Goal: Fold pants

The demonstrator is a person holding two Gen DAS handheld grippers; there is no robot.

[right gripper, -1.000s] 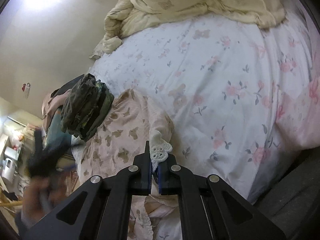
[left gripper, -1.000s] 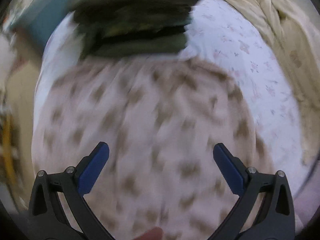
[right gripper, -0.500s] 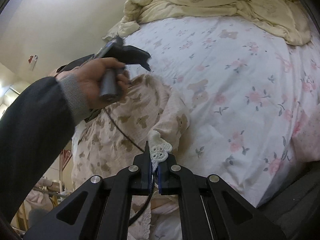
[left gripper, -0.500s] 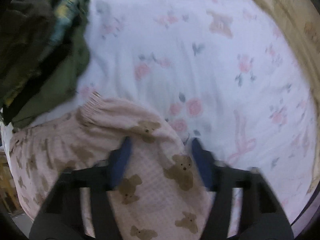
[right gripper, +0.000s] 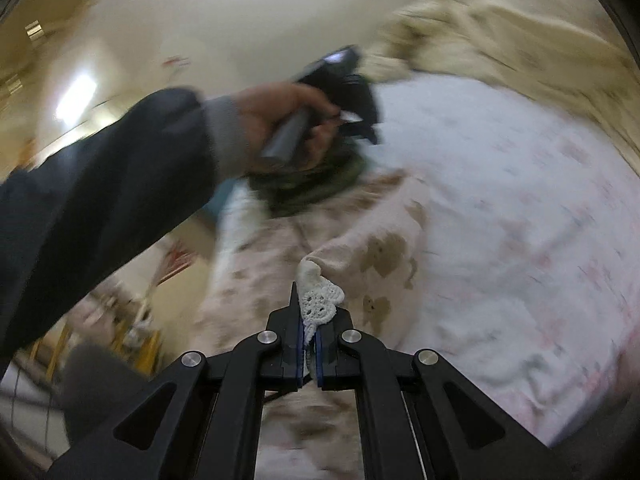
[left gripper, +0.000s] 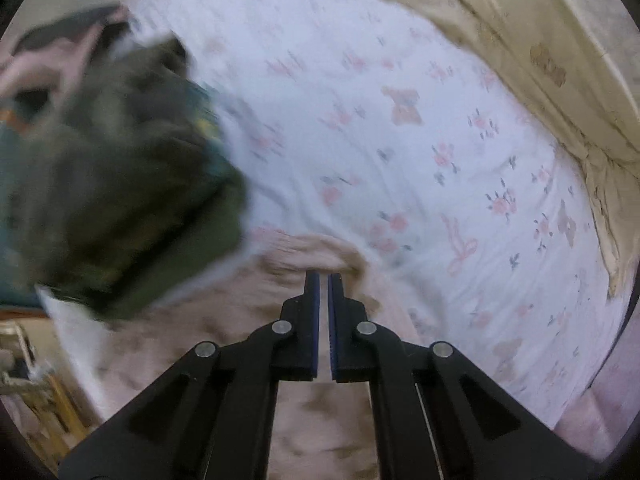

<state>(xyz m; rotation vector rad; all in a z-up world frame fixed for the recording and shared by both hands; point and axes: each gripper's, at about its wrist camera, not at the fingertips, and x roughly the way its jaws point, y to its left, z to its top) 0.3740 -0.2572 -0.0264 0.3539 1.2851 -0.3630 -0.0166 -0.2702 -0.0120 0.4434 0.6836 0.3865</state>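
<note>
The pink pants (left gripper: 312, 412) with brown bear print lie on the flowered bed sheet (left gripper: 400, 128). My left gripper (left gripper: 323, 280) is shut at the pants' waistband edge (left gripper: 304, 250); whether cloth sits between its blue pads is hidden by blur. My right gripper (right gripper: 307, 320) is shut on the pants' white lace hem (right gripper: 320, 296) and holds it raised. In the right wrist view the pants (right gripper: 360, 240) stretch away toward the left hand (right gripper: 280, 120), which holds the other gripper above them.
A stack of folded dark green clothes (left gripper: 112, 184) sits at the left on the bed, next to the waistband. A cream duvet (left gripper: 540, 40) is bunched along the far side. The bed edge and floor clutter (right gripper: 120, 320) lie to the left.
My left gripper has swung from over the pants to the waistband edge and has shut. My right gripper has kept the lace hem and lifted it, tilting upward.
</note>
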